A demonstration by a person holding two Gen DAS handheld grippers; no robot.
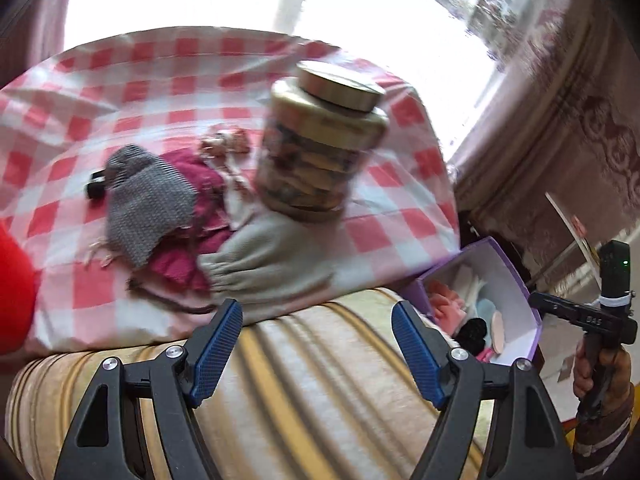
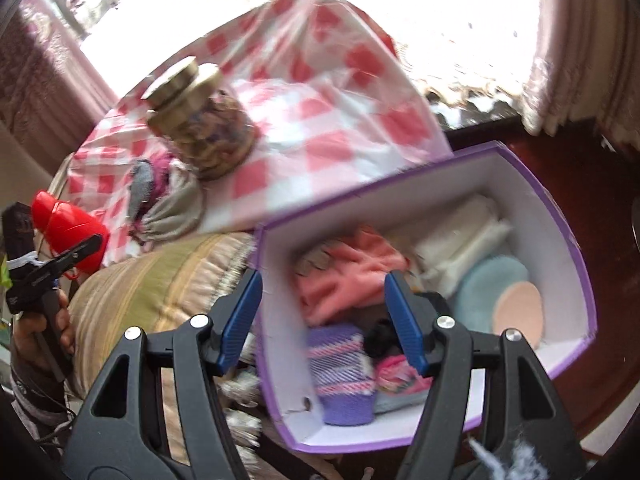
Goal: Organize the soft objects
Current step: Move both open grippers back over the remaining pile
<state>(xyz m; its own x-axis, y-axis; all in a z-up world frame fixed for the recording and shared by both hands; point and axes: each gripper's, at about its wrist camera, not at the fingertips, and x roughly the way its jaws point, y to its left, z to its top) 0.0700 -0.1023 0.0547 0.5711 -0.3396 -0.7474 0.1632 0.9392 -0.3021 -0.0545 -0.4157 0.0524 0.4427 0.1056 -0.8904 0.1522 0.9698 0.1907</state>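
Observation:
A pile of soft items lies on the red-checked cloth: a grey knit hat, a magenta garment and a beige cloth pouch. My left gripper is open and empty above the striped cushion, just short of the pouch. A purple box holds a pink glove, a purple knit piece, white cloth and round pads. My right gripper is open and empty over the box. The box also shows in the left wrist view.
A glass jar with a gold lid stands on the cloth beside the pile; it also shows in the right wrist view. A red object sits at the cloth's left edge. Curtains and a bright window lie behind. Dark wood floor surrounds the box.

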